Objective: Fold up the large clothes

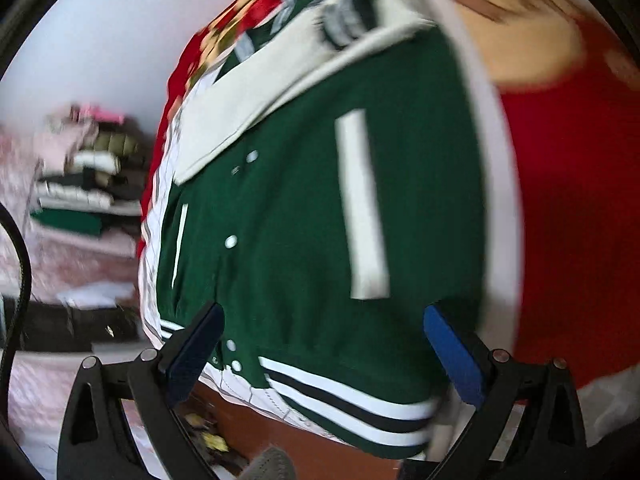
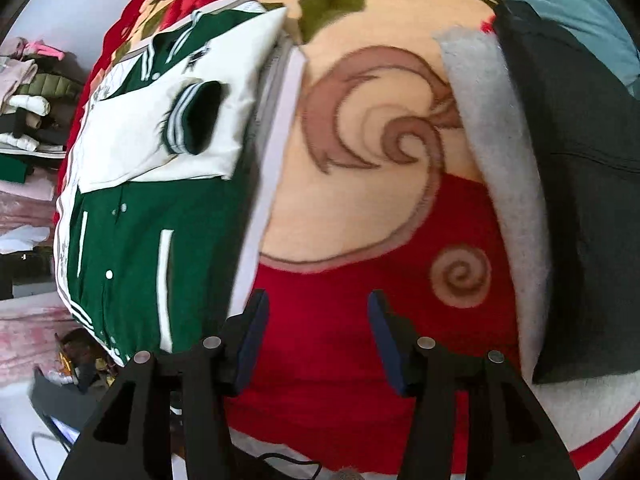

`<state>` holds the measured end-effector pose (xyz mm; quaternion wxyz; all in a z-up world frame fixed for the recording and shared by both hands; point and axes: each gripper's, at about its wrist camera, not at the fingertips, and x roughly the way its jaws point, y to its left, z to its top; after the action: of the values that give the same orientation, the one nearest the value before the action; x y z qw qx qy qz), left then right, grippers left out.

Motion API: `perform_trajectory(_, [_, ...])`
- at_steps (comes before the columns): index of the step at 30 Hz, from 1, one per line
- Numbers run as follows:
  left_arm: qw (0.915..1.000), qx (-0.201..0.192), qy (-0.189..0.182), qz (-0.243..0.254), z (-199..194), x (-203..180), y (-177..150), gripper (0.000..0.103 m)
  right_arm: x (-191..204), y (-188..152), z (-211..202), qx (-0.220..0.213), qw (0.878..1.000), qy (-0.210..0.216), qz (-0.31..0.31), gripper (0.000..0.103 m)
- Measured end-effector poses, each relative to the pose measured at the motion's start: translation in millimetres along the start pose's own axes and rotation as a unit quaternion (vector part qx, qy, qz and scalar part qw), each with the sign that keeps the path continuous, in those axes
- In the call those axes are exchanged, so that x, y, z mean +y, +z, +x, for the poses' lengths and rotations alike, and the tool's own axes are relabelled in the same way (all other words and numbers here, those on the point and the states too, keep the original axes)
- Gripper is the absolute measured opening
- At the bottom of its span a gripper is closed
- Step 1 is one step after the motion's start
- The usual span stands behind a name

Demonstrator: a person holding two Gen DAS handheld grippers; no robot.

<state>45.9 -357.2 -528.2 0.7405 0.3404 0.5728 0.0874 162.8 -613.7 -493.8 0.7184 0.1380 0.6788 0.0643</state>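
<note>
A green varsity jacket (image 1: 304,216) with white sleeves, snap buttons and a striped hem lies on a red and cream patterned blanket (image 1: 568,208). One white sleeve (image 1: 256,112) is folded across its chest, its striped cuff (image 1: 348,20) lying on top. My left gripper (image 1: 324,344) hovers above the jacket's hem, its jaws wide apart with nothing between them. In the right wrist view the jacket (image 2: 132,248) lies to the left, the folded sleeve (image 2: 160,140) on top. My right gripper (image 2: 316,336) hangs open over the bare red blanket (image 2: 332,344), just right of the jacket's edge, holding nothing.
A dark garment with grey fleece lining (image 2: 560,184) lies on the blanket at the right. A stack of folded clothes (image 1: 88,176) sits beyond the bed on the left. The brown floor with clutter (image 1: 224,432) shows below the bed's near edge.
</note>
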Motion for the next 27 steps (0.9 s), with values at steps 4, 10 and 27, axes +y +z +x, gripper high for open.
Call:
perform_trajectory(4, [0.9984,-0.006,0.031,0.046,3.4,-33.9,-3.4,0.103,-10.0,7.4,13.6,0.007,1.000,0.005,0.002,0.053])
perform_trajectory(10, [0.9966,0.023,0.059,0.053,31.3,-38.5,-3.3,0.103,-4.0,17.0,31.1,0.016,1.000,0.011,-0.009,0.053])
perform_trajectory(27, [0.9871,-0.012,-0.064,-0.146,3.0,59.6,1.6,0.012,46.0,83.0,82.5,-0.006,0.980,0.198,-0.002,0.054])
